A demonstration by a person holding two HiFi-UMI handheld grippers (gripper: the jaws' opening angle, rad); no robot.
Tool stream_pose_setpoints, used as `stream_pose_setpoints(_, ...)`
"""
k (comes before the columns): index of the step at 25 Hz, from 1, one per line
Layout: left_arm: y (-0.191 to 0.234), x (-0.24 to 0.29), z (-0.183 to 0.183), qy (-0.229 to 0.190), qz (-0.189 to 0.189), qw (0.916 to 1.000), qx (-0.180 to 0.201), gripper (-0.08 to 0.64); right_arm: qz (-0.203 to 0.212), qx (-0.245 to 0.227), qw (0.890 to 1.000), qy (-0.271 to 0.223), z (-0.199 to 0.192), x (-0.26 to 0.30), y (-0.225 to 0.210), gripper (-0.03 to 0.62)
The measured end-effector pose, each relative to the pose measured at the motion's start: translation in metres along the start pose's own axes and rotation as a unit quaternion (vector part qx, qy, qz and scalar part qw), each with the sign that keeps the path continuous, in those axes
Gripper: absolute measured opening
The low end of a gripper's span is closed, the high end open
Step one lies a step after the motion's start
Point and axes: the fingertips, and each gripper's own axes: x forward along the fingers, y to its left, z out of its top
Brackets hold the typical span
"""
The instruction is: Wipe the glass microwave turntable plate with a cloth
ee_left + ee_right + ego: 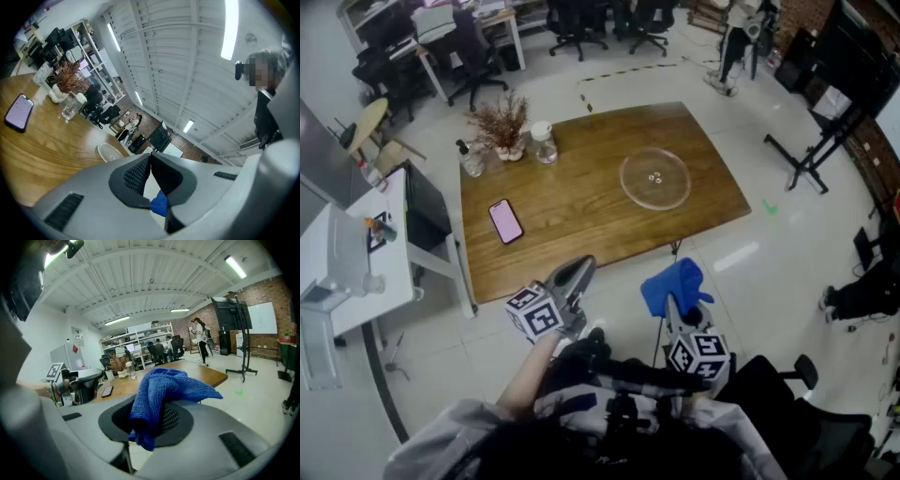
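At the left of the table [581, 230] a phone [505, 221] is lying face up. A bottle [471, 159], a dried plant [502, 122] and a jar [545, 143] are standing along the far left edge. The left gripper [574, 272] is hovering off the table's near edge, its jaws pressed together at the tips with nothing between them.

The plate [655, 178] is lying flat on the right half of the table, well apart from both grippers and farther away than either. Being clear glass, it is probably stiff, slick, fairly heavy and breakable. It may slide or spin on the wood under wiping, so steadying it at the rim looks wiser than lifting it.

The right gripper [675, 309] is also hanging off the near edge, to the right of the left one. It is pinching the cloth [677, 281], a blue knit that is flopping over the jaw tips toward the right. The cloth is looking soft and light and will likely bunch up, so it will need pressing flat against the glass. It is not yet touching the plate, so wiping seems not to have begun.
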Motion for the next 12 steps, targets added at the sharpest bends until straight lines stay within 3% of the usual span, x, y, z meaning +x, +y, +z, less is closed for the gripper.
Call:
stream_pose_setpoints(4,0.017,0.028,0.017,0.000,-0.011,0.9999,-0.002,-0.005,-0.020,0.010,1.000,-0.002,0.009,0.011,-0.012,0.077)
stream_pose_setpoints(12,0.035,0.062,0.014,0.012,-0.018,0.9994,-0.027,-0.005,-0.065,0.017,0.998,-0.002,0.025,0.020,-0.062,0.077)
